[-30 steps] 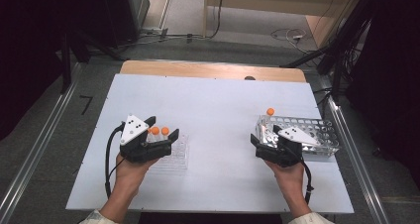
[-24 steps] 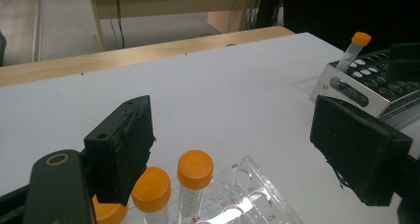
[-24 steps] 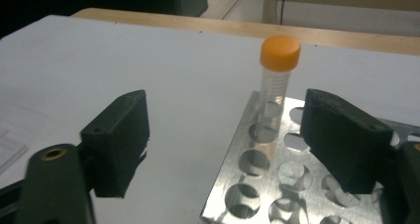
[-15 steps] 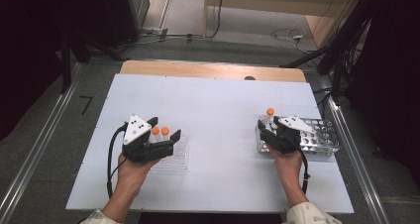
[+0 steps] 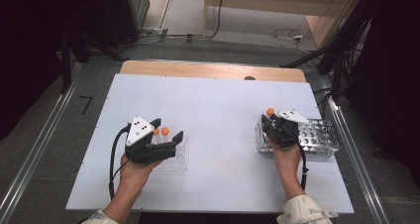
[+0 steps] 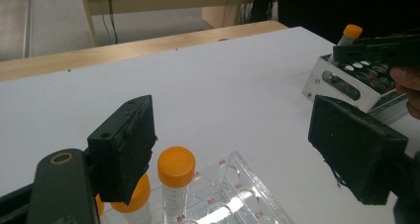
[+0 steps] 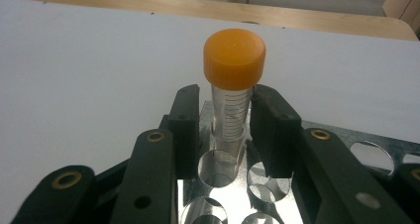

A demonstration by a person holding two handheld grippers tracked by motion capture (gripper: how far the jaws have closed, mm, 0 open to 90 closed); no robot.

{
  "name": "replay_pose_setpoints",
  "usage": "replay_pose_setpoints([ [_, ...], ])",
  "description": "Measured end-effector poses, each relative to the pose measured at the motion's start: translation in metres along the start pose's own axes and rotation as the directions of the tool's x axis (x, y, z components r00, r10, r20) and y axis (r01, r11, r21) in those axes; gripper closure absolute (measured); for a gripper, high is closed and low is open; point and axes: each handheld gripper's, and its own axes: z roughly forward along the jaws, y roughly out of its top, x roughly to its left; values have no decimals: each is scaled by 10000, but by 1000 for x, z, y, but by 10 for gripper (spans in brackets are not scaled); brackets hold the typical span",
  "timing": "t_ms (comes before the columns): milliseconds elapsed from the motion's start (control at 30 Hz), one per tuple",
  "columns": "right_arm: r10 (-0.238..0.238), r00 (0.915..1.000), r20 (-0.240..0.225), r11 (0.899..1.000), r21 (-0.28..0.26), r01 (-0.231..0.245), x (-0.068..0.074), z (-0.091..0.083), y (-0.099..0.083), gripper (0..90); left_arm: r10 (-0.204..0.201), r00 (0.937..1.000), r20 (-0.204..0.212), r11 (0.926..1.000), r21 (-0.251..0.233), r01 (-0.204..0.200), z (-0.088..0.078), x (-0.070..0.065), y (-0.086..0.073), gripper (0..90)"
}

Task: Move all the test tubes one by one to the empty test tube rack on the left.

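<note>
Right hand-held gripper [image 7: 222,127] has just been closing its jaws around an orange-capped centrifuge tube [image 7: 232,92], which stands upright in a corner hole of the metal tube rack [image 5: 317,137] at the right side of the white desk [image 5: 218,110]; the pads appear to touch the tube's clear wall below the cap, though contact on both sides is hard to confirm. Left hand-held gripper [image 6: 247,149] sits with jaws spread wide and nothing pinched, poised over a clear plastic rack [image 6: 237,194]. Two more orange-capped tubes [image 6: 176,184] stand in that rack near its left jaw.
</note>
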Motion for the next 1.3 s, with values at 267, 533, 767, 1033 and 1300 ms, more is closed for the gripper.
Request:
replay_pose_setpoints([
  [267,-104,9994,326,9997,231,97,3,5,3,711,-13,10000,11,10000,-13,13,-1,0,0,194],
  [533,9,9994,347,9996,-269,0,1,-4,6,720,22,10000,93,10000,-18,-22,0,-2,0,199],
  [767,-152,9988,462,9971,-741,185,4,-18,14,722,2,9999,103,10000,-84,-1,-2,-2,1,199],
  [1033,-551,9967,594,9882,-1399,630,11,-39,27,724,-97,9999,142,9999,-133,99,-3,-1,2,199],
  [1300,-796,9968,4,9832,-1648,786,20,-61,35,723,-16,9997,237,9998,-222,21,-5,-3,4,196],
])
